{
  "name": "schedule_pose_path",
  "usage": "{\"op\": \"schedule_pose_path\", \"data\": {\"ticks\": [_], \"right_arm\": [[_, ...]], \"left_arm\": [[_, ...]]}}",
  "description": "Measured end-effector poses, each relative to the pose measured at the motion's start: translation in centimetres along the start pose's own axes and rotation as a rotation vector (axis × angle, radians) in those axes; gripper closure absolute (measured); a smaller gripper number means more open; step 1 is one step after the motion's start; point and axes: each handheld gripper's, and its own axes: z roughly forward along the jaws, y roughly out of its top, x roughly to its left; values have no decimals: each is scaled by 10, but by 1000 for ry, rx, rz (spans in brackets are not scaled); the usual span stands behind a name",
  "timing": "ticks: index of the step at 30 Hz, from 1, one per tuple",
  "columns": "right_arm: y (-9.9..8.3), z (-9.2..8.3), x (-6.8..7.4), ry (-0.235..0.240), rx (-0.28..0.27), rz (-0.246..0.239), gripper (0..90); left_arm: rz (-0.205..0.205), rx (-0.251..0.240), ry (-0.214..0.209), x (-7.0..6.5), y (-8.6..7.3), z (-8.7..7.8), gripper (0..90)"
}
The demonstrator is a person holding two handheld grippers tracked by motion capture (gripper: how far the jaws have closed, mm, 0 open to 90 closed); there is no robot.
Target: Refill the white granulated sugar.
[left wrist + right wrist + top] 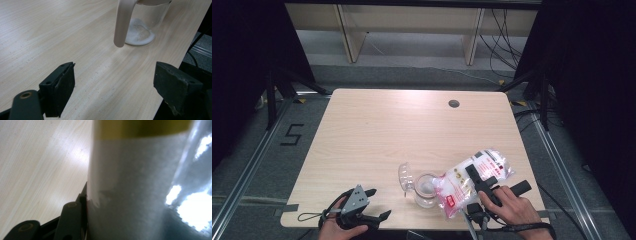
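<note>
Clear plastic, white with fine grains inside and printed in red and black, makes up the soft bag [476,176] that we hold tipped over a small clear glass jug [426,191] near the front edge of the pale wooden table [377,130]. Our right gripper [477,181] is clamped on the bag about halfway along its body, one black jaw lying across the top of the film, and the bag's lower end hangs at the jug's rim; in the right gripper view the film presses hard against the jaw on the left. Our left gripper [374,204] rests at the front left of the table, jaws spread wide with nothing between them, well apart from the jug. In the left gripper view the jug [142,22] stands upright with its beige handle [123,23] towards us, and a thin white layer of grains [139,35] covers part of its bottom, leaving the walls above bare. A clear domed lid [405,176] lies beside the jug, just to its left, so the mouth is open. We judge the pouring to be begun but far from finished: the jug holds only a little, the bag is largely full. What is left, as we read it, is to go on tipping grains in, set the bag down, and perhaps put the lid on.
</note>
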Motion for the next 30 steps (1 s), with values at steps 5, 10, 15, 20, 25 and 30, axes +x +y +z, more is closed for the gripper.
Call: {"op": "schedule_pose_path", "data": {"ticks": [5,10,15,20,25,30], "right_arm": [[1,-1,2,4,10,44,559],[1,-2,0,4,10,34,560],[0,-4,-2,4,22,2,562],[-1,-3,-2,-4,6,5,563],[0,-3,-1,0,12,33,565],[-1,-3,0,3,9,37,566]], "left_arm": [[1,-3,3,0,0,0,172],[-1,-5,2,0,0,1,172],[-2,-6,1,0,0,1,172],[0,-2,3,0,0,0,172],[13,6,1,1,0,0,174],[2,1,-1,0,0,0,179]]}}
